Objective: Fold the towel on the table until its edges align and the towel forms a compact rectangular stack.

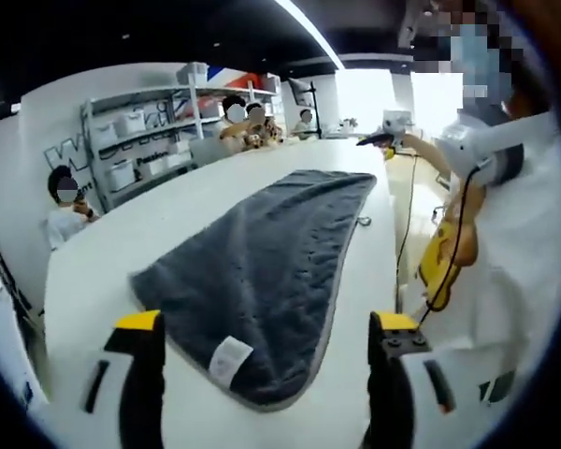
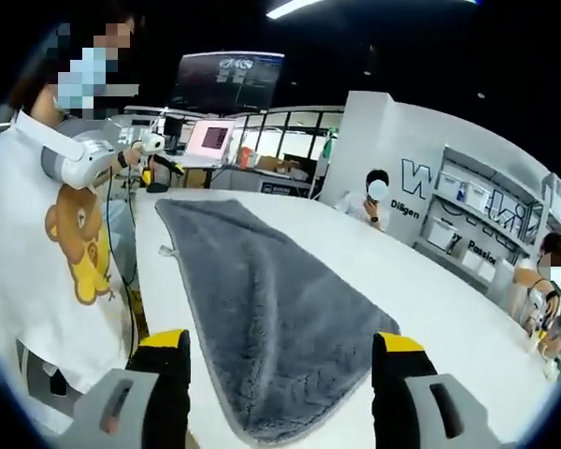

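A dark grey towel point(image 1: 262, 262) lies flat and spread out on the white table point(image 1: 103, 271), with a white label near its closest corner. My left gripper point(image 1: 266, 351) hovers over that near end, open, its yellow-tipped jaws standing wide apart on either side of the corner. In the right gripper view the same towel point(image 2: 262, 309) stretches away across the table point(image 2: 449, 309). My right gripper point(image 2: 280, 365) is open above the towel's other end, nothing between its jaws.
A person in a white shirt point(image 1: 514, 253) stands at the table's side, seen also as the person point(image 2: 47, 234) at the left. Shelves with bins point(image 1: 140, 140) and several seated people are beyond the table. A cable point(image 1: 407, 224) hangs off the table edge.
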The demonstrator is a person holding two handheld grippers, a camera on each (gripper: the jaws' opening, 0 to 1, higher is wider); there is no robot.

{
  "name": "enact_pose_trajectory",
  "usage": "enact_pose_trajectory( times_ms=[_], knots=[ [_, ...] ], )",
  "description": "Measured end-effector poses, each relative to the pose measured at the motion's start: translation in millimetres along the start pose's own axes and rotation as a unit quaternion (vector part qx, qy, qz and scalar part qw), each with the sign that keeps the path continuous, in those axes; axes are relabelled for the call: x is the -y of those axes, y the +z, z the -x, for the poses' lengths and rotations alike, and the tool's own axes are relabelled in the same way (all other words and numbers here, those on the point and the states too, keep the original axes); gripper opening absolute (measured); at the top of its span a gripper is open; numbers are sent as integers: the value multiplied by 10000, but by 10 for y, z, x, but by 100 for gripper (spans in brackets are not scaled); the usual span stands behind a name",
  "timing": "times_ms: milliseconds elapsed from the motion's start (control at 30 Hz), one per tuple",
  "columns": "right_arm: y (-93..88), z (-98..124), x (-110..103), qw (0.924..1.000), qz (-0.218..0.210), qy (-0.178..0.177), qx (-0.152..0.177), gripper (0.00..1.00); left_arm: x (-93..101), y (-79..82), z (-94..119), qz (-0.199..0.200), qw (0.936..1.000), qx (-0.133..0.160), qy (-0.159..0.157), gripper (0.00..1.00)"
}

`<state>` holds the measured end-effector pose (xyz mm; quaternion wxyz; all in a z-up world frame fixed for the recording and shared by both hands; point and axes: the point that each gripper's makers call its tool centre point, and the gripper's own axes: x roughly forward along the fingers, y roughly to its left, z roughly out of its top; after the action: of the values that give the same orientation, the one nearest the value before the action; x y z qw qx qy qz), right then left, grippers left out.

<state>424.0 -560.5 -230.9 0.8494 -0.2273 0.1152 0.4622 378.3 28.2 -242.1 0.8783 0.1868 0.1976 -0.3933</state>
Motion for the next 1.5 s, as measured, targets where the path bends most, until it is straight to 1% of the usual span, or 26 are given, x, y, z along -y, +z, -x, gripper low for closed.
enact_pose_trajectory(
  times_ms=[100, 167, 233, 267, 300, 333, 400, 467, 500, 533, 567, 600, 633, 667, 700, 767, 867, 933, 1000, 1167, 1300, 1367, 1433, 1467, 1500],
  knots=[
    [150, -98, 178, 9998, 193, 49, -12, 69, -208, 70, -65, -120, 9997, -231, 5, 83],
    [243, -197, 319, 9993, 327, 153, -32, 59, -366, 108, -125, -246, 9990, -370, -25, 76],
    [280, -303, 466, 9989, 406, 207, -119, 54, -500, 154, -199, -232, 9988, -431, -49, 70],
    [276, -356, 539, 9987, 391, 270, -185, 52, -561, 183, -285, -177, 9986, -489, -138, 68],
    [273, -399, 582, 9985, 380, 307, -234, 51, -627, 189, -346, -194, 9981, -550, -210, 67],
    [269, -469, 650, 9983, 376, 332, -293, 51, -696, 168, -407, -312, 9969, -673, -278, 65],
    [206, -601, 783, 9972, 372, 388, -521, 49, -863, 109, -542, -363, 9945, -939, -291, 58],
    [138, -721, 899, 9960, 326, 457, -690, 47, -1000, 92, -710, -340, 9935, -1032, -342, 51],
    [96, -795, 976, 9955, 278, 476, -766, 47, -1055, 79, -790, -346, 9928, -1084, -382, 50],
    [70, -824, 1021, 9952, 257, 485, -804, 46, -1101, 60, -863, -341, 9918, -1151, -437, 50],
    [7, -878, 1099, 9944, 187, 500, -909, 46, -1162, 38, -932, -353, 9907, -1232, -464, 48],
    [-34, -913, 1162, 9940, 141, 499, -961, 46, -1272, 5, -1014, -331, 9894, -1353, -407, 46],
    [-72, -950, 1209, 9936, 110, 511, -999, 46, -1328, -8, -1055, -324, 9889, -1401, -383, 45],
    [-117, -980, 1258, 9930, 39, 518, -1057, 46, -1447, -43, -1116, -246, 9877, -1512, -311, 43],
    [-150, -1000, 1291, 9926, -20, 504, -1107, 46, -1507, -59, -1143, -179, 9872, -1567, -246, 41],
    [-233, -1065, 1366, 9913, -45, 502, -1217, 45, -1653, -83, -1226, -157, 9863, -1632, -185, 39],
    [-360, -1157, 1471, 9893, -175, 495, -1359, 44, -1834, -133, -1323, -13, 9851, -1720, -89, 37],
    [-479, -1219, 1531, 9867, -260, 499, -1524, 43, -1916, -188, -1388, 91, 9838, -1792, -72, 36],
    [-570, -1271, 1573, 9844, -311, 480, -1663, 43, -2009, -275, -1461, 193, 9812, -1920, 24, 35],
    [-730, -1375, 1637, 9802, -413, 470, -1879, 41, -2074, -447, -1606, 322, 9765, -2130, -18, 31],
    [-832, -1419, 1667, 9769, -426, 436, -2048, 37, -2059, -510, -1659, 386, 9747, -2198, -86, 25],
    [-866, -1437, 1699, 9762, -445, 422, -2080, 35, -2046, -520, -1656, 417, 9746, -2198, -111, 25],
    [-895, -1459, 1763, 9757, -522, 317, -2102, 34, -2036, -519, -1655, 467, 9749, -2174, -113, 25],
    [-917, -1472, 1823, 9754, -567, 208, -2118, 33, -2033, -520, -1655, 483, 9749, -2169, -116, 24],
    [-933, -1490, 1886, 9753, -700, 78, -2093, 33, -2049, -527, -1652, 510, 9749, -2164, -122, 24]
  ],
)
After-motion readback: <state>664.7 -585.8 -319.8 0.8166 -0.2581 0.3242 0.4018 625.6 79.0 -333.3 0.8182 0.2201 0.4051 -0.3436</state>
